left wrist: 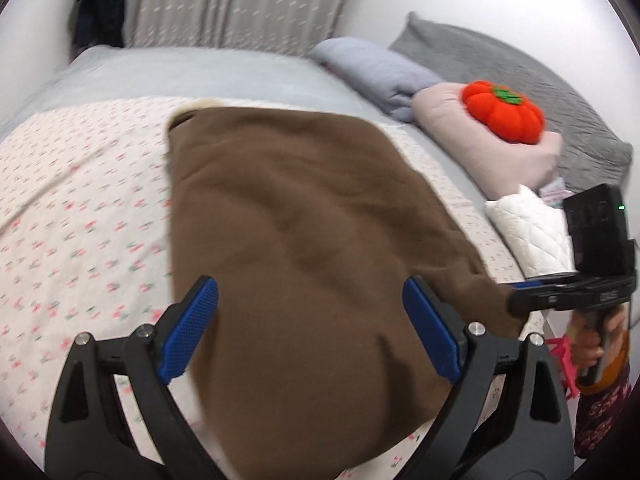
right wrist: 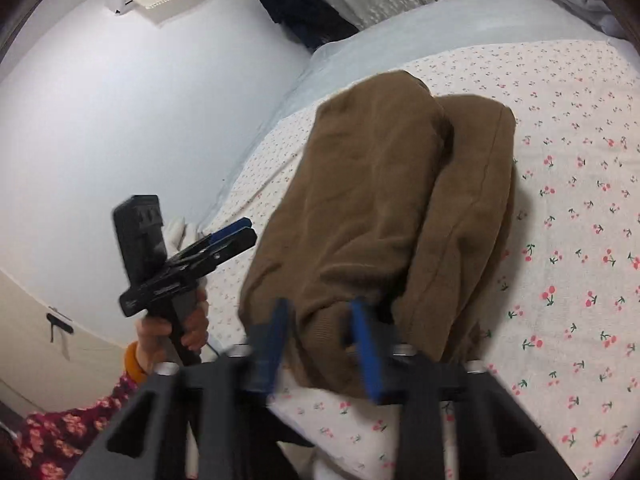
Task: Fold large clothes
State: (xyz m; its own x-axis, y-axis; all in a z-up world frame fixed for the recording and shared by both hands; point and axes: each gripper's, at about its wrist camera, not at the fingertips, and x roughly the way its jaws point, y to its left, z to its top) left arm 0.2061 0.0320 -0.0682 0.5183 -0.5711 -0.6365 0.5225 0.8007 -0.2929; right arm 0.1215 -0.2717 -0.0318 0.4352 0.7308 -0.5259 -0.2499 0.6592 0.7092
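A floral-printed white bedsheet [left wrist: 72, 208] is spread over the bed, and on it a thick brown fleece garment [left wrist: 304, 240] is laid, its long axis running away from both grippers toward the headboard. The near end (a ribbed cuff, seemingly) is pinched by the right gripper [right wrist: 320, 344], whose blue pads are closed on it. The left gripper [left wrist: 312, 328] is held wide apart above the cloth, gripping nothing.

One brown garment [left wrist: 304, 232], two tongs [left wrist: 310, 332] [right wrist: 320, 344], one pumpkin plush [left wrist: 503, 112].
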